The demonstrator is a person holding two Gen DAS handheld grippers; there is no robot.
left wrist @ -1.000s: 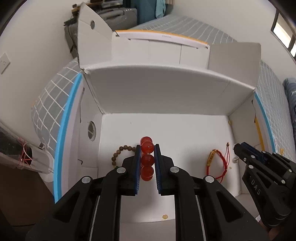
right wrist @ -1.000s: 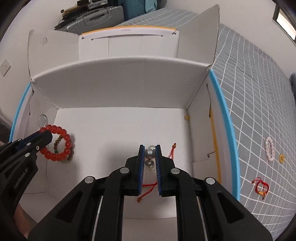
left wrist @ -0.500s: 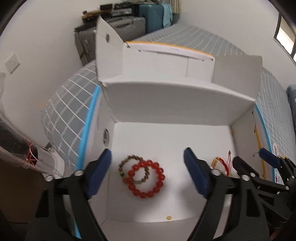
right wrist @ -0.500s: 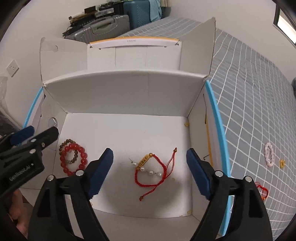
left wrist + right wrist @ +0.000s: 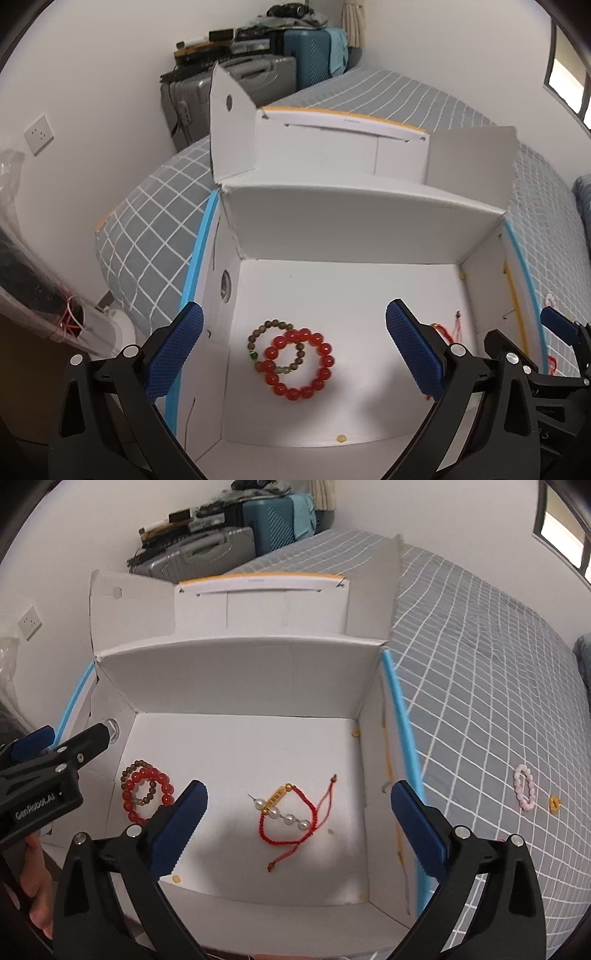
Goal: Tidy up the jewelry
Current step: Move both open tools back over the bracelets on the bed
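Observation:
An open white cardboard box (image 5: 369,236) (image 5: 236,679) sits on the bed. A red bead bracelet (image 5: 300,363) (image 5: 147,794) lies on its floor at the left, overlapping a brown bead bracelet (image 5: 275,345) (image 5: 138,775). A red cord bracelet with pearls (image 5: 288,819) lies right of the middle; only its edge (image 5: 448,330) shows in the left wrist view. My left gripper (image 5: 293,354) is open and empty above the bead bracelets. My right gripper (image 5: 299,829) is open and empty above the cord bracelet.
A pink bead bracelet (image 5: 524,786) and a small gold piece (image 5: 554,804) lie on the grey checked bedspread right of the box. Suitcases (image 5: 258,74) stand against the far wall. The box flaps stand upright at the back and sides.
Both grippers have opened, let go of their bracelets and pulled back up. The red bead bracelet now lies on the brown one, and the cord bracelet lies on the box floor.

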